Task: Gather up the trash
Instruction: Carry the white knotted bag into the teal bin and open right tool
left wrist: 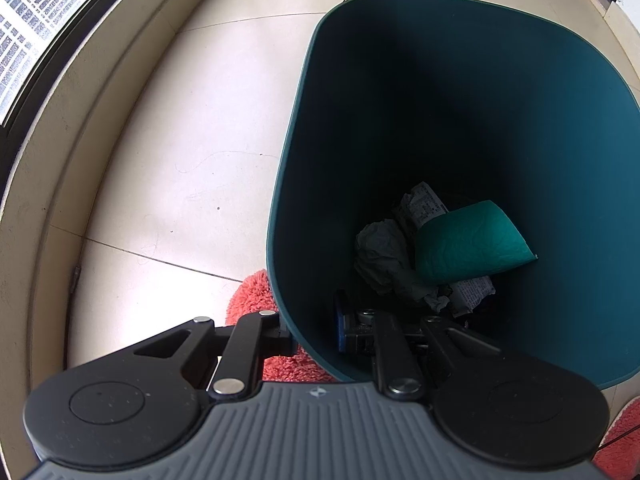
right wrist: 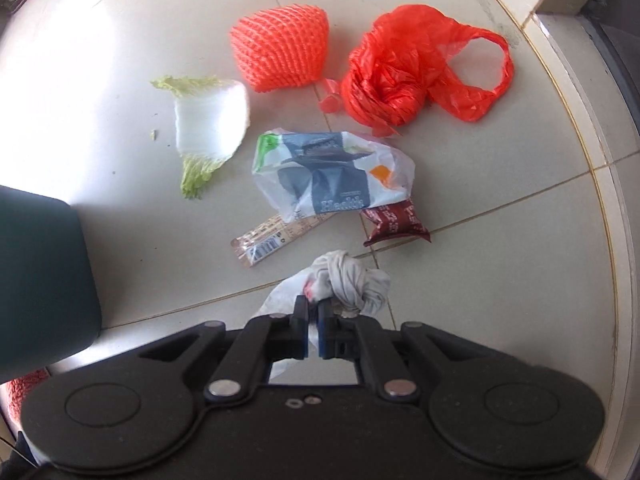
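Pale glossy floor tiles [left wrist: 192,128] fill the left wrist view, with a window frame curving along the upper left edge. On them stands a dark green bin [left wrist: 500,92], its mouth wide toward the camera. At its bottom lie a folded green sponge-like pad [left wrist: 468,240], a crumpled grey paper wad [left wrist: 380,256] just beside it, and printed wrappers [left wrist: 424,204] tucked under both. The left gripper [left wrist: 316,336] is clamped on the bin's near wall — one finger outside, one inside. A fuzzy coral mat [left wrist: 252,296] shows below the bin's edge.

From the right wrist view, pointing straight down, the same tiles carry scattered litter. The right gripper [right wrist: 314,316] is pinched shut on a knotted white plastic bag [right wrist: 348,284], the thin film caught between its pads. Beyond it lie a long snack wrapper [right wrist: 276,240], a dark red packet [right wrist: 396,222] and a printed clear bag [right wrist: 332,176] — the bag overlapping the long wrapper's end. Farther off sit a cabbage leaf [right wrist: 208,128], an orange foam fruit net [right wrist: 282,52] and a crumpled red plastic bag [right wrist: 412,68]. The bin's dark wall fills the left edge.
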